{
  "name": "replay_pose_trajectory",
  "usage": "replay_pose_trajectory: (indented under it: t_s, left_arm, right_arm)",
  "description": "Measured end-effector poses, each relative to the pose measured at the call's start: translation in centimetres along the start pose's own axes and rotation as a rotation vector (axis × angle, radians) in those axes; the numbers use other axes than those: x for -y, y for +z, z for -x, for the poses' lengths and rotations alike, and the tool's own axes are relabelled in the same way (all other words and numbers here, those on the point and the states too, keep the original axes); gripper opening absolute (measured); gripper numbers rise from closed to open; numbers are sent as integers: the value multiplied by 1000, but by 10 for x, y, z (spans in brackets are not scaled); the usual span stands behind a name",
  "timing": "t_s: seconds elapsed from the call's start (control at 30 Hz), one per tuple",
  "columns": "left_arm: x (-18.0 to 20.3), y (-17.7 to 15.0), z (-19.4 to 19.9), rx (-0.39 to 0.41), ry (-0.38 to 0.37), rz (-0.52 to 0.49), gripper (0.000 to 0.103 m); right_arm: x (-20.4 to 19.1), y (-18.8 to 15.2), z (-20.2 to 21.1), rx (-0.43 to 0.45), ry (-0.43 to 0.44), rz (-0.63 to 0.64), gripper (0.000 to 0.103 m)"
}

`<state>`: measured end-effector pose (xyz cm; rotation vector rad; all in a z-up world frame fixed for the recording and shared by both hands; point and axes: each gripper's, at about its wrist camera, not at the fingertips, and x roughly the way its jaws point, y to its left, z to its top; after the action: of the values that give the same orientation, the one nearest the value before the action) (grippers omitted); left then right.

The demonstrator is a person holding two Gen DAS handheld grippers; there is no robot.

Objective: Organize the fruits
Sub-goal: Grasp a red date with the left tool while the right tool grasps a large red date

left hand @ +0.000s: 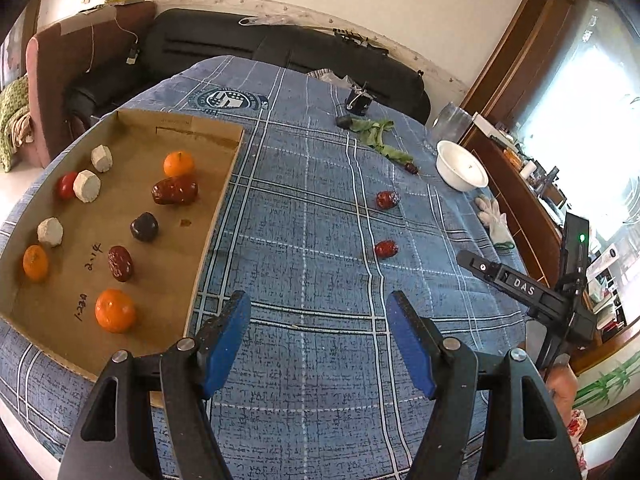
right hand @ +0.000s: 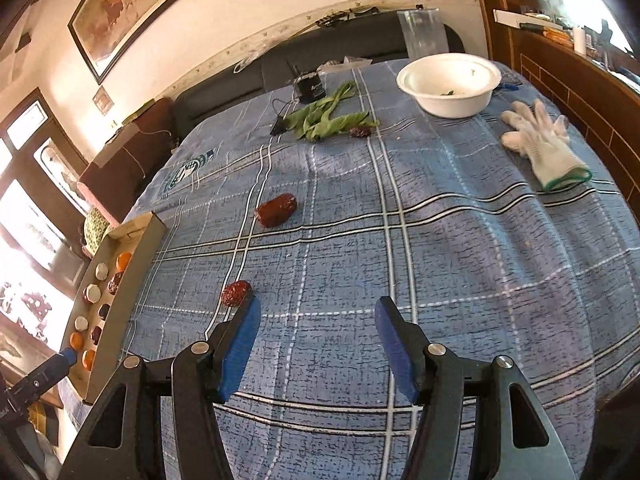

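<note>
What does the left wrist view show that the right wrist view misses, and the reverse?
Left only: the whole inside of the cardboard tray, with its three oranges countable, and the right gripper itself. Right only: the framed painting and the full white glove. Both: two red dates on the blue cloth, white bowl, green leaves.

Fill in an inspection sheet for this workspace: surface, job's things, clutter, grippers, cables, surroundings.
Surface: blue plaid cloth over the table.
Job's things: cardboard tray holding three oranges, red dates and white blocks; two red dates loose on the cloth, near date and far date; a third, darker date beside the greens.
Clutter: white bowl, white glove, leafy greens.
Grippers: left gripper open, empty; right gripper open, empty.
Cables: thin black wire near a small black device.
Surroundings: black sofa, framed painting.
</note>
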<state>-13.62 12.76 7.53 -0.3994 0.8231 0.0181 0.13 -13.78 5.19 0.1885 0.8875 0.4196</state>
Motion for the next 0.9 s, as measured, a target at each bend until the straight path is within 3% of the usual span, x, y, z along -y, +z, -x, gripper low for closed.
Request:
replay_pose_trajectory:
  t_s: [0.37, 0.63, 0.67, 0.73, 0.9]
  left_arm:
    - [8, -7, -17, -18, 4, -48, 70]
    - [-2, -1, -30, -30, 26, -62, 70]
    - [-5, 0, -31, -31, 29, -59, 70]
    - [-8, 1, -34, -35, 35, -54, 69]
    - [-8, 6, -43, -54, 30, -57, 69]
  right_arm:
    - [-24, 41, -60, -49, 41, -23, 64]
    - [-40, 76, -124, -109, -15, -61, 64]
    - [-42, 77, -129, -107, -31, -56, 63]
    - [-44, 78, -131, -94, -64, -36, 47]
    - [-28, 75, -118, -70, -42, -59, 47]
